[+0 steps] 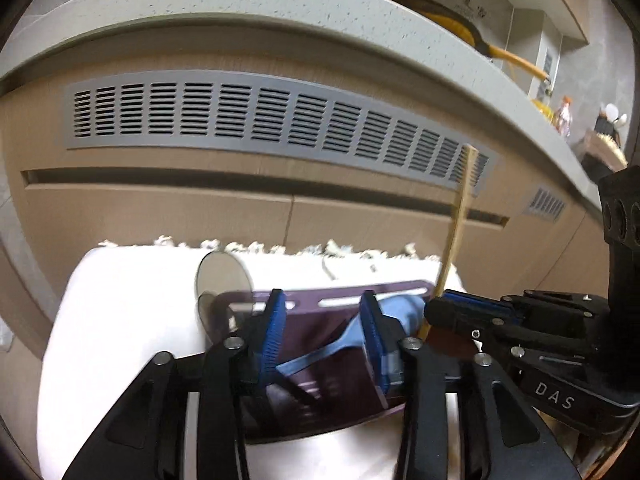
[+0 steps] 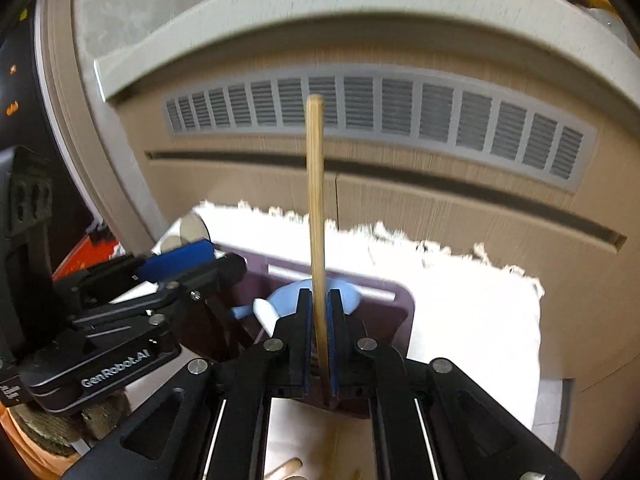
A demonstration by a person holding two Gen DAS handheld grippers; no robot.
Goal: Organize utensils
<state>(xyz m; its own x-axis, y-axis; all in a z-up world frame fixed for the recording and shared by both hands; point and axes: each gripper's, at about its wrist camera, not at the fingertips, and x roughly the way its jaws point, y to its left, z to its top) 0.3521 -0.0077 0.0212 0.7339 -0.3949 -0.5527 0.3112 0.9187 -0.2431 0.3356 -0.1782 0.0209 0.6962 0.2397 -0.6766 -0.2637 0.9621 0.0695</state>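
Note:
A dark purple utensil holder stands on a white towel. A light blue spoon lies slanted inside it, beside a white spoon. My left gripper hangs over the holder with its jaws apart. The blue spoon's neck runs between them without being pinched. A wooden chopstick stands upright in the holder between the pads of my right gripper. A thin gap shows beside the stick.
A round grey disc sits at the holder's left corner. Behind the towel rises a cabinet front with a long vent grille under a pale countertop. A yellow-handled pan rests on it. Wooden utensil ends lie below.

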